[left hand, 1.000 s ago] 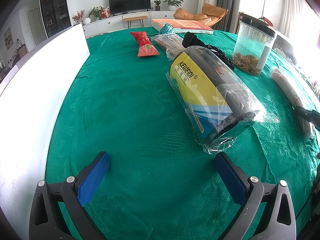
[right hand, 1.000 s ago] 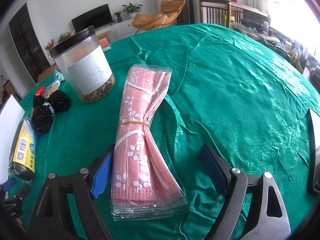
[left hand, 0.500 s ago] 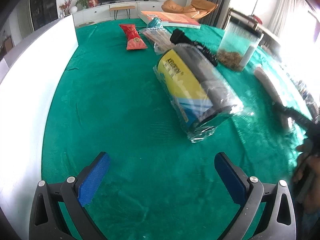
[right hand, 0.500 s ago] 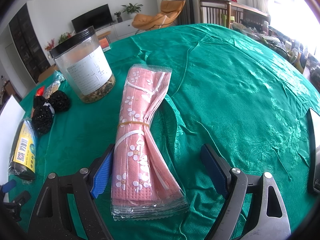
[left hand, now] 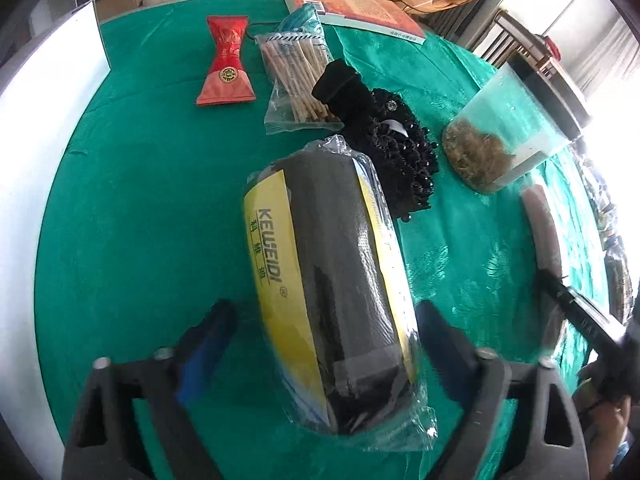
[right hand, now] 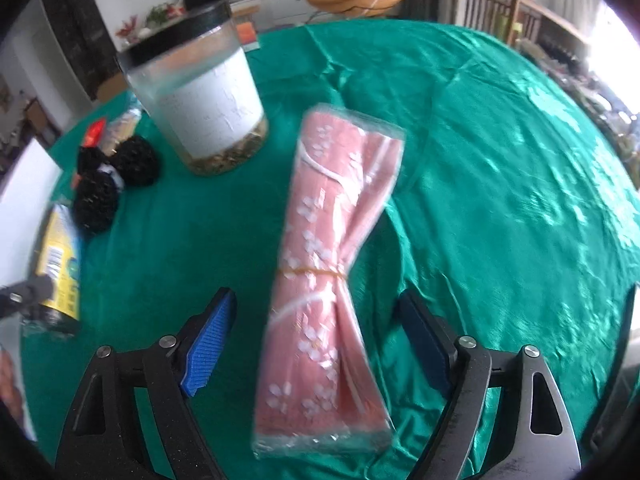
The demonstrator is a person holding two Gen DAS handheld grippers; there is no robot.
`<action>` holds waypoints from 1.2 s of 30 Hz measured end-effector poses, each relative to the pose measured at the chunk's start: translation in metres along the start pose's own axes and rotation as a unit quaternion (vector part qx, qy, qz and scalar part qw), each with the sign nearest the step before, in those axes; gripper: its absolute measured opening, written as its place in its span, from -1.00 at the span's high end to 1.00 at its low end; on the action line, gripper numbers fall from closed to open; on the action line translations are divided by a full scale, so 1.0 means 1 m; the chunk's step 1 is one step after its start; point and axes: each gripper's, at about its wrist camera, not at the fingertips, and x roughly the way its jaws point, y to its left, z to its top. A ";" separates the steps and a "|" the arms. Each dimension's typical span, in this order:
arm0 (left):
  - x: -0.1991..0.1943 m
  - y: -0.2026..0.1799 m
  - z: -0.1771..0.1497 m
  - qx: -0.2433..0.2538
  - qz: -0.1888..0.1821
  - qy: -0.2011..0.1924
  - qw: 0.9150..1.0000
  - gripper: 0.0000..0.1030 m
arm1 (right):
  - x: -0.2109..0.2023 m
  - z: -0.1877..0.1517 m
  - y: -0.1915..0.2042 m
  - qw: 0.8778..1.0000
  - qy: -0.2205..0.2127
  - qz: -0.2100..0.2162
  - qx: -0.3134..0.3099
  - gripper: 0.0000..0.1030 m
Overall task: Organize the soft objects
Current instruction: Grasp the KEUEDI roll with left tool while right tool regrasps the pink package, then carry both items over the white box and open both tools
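A rolled dark mat with a yellow label, in clear plastic (left hand: 332, 280), lies on the green tablecloth between the open fingers of my left gripper (left hand: 324, 344); it also shows in the right wrist view (right hand: 56, 268). A pink flowered cloth pack bound with a rubber band (right hand: 324, 288) lies between the open fingers of my right gripper (right hand: 316, 340). Neither gripper touches its object. Black knitted pieces (left hand: 384, 136) lie just beyond the mat roll.
A clear jar with a black lid (right hand: 200, 100) stands beyond the pink pack. A red pouch (left hand: 226, 68), a bag of sticks (left hand: 296, 76) and a book (left hand: 356, 8) lie farther back. A white board (left hand: 36, 152) runs along the left.
My left gripper has moved forward and right so the mat roll now sits between its fingers. My right gripper has shifted so the pink pack is centred between its fingers.
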 end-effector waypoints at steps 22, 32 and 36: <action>-0.260 0.236 -0.096 -0.089 0.164 -0.169 0.968 -0.18 | -0.160 -0.003 0.298 0.921 -0.043 0.370 -0.110 0.52; -0.262 0.294 -0.130 -0.157 0.255 -0.214 0.930 -0.79 | -0.118 -0.049 0.341 0.924 -0.032 0.339 -0.176 -0.56; -0.268 0.257 -0.131 -0.120 0.181 -0.247 0.944 -0.79 | -0.064 -0.061 0.242 0.968 -0.068 0.194 -0.144 -0.56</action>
